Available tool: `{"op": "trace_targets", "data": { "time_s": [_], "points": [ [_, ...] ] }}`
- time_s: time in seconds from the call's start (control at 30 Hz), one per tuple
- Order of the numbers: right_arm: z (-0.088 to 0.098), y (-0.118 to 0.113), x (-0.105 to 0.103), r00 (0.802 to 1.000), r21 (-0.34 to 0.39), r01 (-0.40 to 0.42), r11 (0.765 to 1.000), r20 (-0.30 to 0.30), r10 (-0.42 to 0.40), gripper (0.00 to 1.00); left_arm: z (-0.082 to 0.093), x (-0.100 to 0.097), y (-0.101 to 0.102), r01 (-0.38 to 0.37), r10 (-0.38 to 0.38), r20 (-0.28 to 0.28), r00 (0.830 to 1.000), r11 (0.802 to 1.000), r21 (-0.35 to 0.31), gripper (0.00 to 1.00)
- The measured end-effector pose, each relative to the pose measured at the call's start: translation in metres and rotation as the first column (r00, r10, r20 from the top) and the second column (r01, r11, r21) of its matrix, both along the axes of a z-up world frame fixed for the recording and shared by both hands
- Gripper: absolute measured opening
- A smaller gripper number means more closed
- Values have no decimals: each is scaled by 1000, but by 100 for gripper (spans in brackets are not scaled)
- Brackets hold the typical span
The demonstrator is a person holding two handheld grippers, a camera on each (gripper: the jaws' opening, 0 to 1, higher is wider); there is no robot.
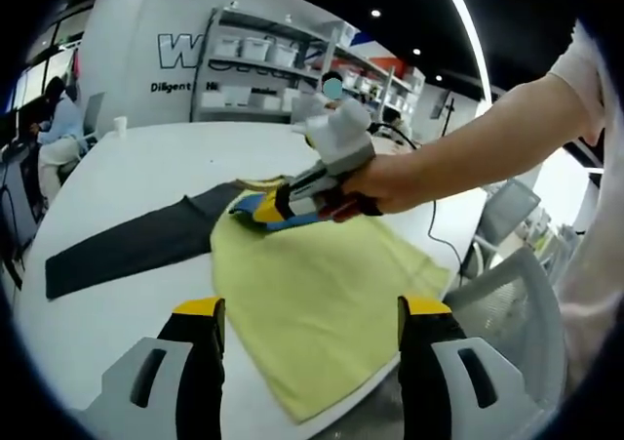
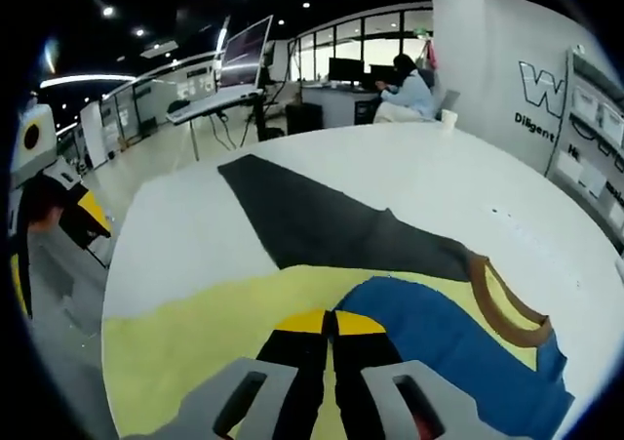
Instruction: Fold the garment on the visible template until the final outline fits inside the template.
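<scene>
**Shirt flat on table, right gripper pinching it**

Left gripper view: left gripper (image 1: 310, 325) hovering with jaws spread wide, nothing between them, over yellow shirt (image 1: 322, 303) lying flat on white table (image 1: 127, 167) beside dark template (image 1: 136, 240). Long axis running from near hem toward far collar, where right gripper (image 1: 255, 212) bites.

Right gripper view: jaws of right gripper (image 2: 331, 325) clenched on shirt (image 2: 195, 342) near brown collar (image 2: 507, 308); blue inside (image 2: 448, 347) exposed; template (image 2: 322, 220) stretching away beyond.
</scene>
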State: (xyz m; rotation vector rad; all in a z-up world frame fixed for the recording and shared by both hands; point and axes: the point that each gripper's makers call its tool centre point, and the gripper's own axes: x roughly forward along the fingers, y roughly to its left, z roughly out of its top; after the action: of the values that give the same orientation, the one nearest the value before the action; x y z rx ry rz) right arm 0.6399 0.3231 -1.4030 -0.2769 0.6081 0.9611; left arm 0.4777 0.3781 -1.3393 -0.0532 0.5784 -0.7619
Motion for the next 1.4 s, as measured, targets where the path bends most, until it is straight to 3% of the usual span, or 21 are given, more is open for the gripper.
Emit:
{"op": "trace_targets", "data": {
  "time_s": [0.2,0.4,0.6,0.8,1.03,1.23,1.33,1.4],
  "points": [
    [8,-1,-14,1000,72,-3,997,-23,5,5,3,21,19,-56,55,-8,998,998,-28,70],
    [16,-8,-21,999,95,-6,995,-32,9,14,-2,44,45,-114,114,-26,993,993,-34,70],
    [29,-20,-27,1000,121,11,993,-23,-8,15,-14,78,95,-244,243,-56,969,969,-24,69],
    [39,-33,-35,1000,129,27,991,-9,-26,16,-26,110,156,-413,410,-84,908,911,-17,66],
    [47,-47,-45,999,128,43,991,3,-44,17,-46,129,217,-540,539,-102,836,841,26,64],
    [49,-57,-55,999,118,49,992,11,-51,17,-55,136,248,-604,606,-103,789,795,54,61],
    [50,-61,-59,998,119,58,991,16,-60,16,-64,137,260,-639,638,-133,758,768,46,59],
    [52,-62,-61,998,125,66,990,16,-68,16,-66,137,261,-648,644,-152,749,761,30,57]
  ]
}}
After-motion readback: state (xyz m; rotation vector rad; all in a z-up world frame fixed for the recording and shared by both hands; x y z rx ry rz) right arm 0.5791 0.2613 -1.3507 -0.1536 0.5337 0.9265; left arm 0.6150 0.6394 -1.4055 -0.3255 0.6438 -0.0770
